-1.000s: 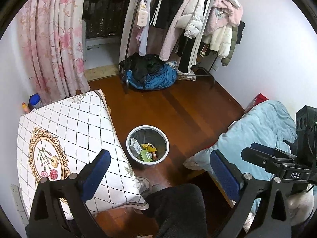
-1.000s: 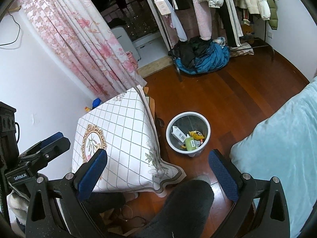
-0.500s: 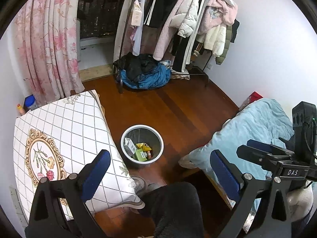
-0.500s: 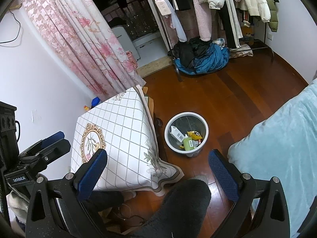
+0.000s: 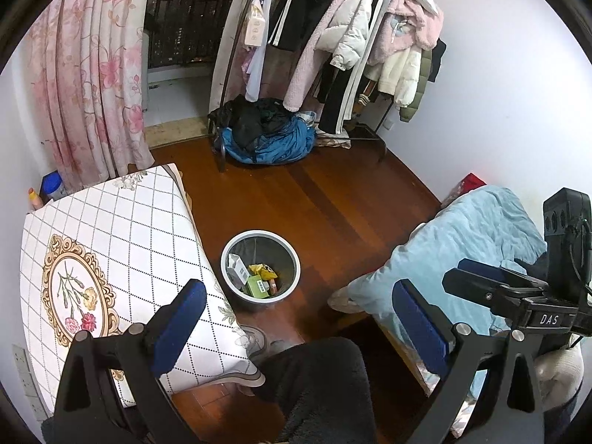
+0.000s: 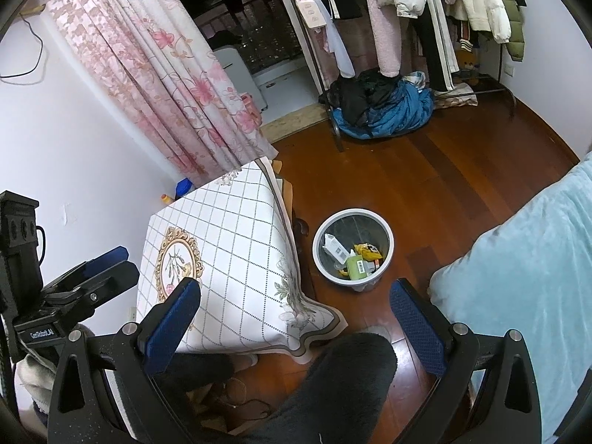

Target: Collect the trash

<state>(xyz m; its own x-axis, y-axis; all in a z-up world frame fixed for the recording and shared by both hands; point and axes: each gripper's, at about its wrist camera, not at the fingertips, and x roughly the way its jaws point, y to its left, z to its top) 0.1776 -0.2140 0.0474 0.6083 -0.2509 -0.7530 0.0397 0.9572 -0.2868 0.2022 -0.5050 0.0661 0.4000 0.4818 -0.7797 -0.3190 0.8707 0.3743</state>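
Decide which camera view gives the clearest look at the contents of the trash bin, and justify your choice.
The right wrist view: the trash bin lies open to the camera, showing a white carton, yellow wrapper and green box apart. The left wrist view shows the same bin, but its contents look more bunched together.

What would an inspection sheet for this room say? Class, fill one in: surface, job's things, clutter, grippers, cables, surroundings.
Surface: table under a white checked cloth with a flower emblem; nothing lies on top of it.
Job's things: grey bin on the wood floor beside the table, holding a white carton, a yellow wrapper and a green box.
Clutter: blue and black clothes heap on the floor under the rack.
Grippers: left gripper and right gripper both open, holding nothing.
Cables: thin black cord on the white wall.
Surroundings: pink flowered curtain, coat rack, blue blanket.
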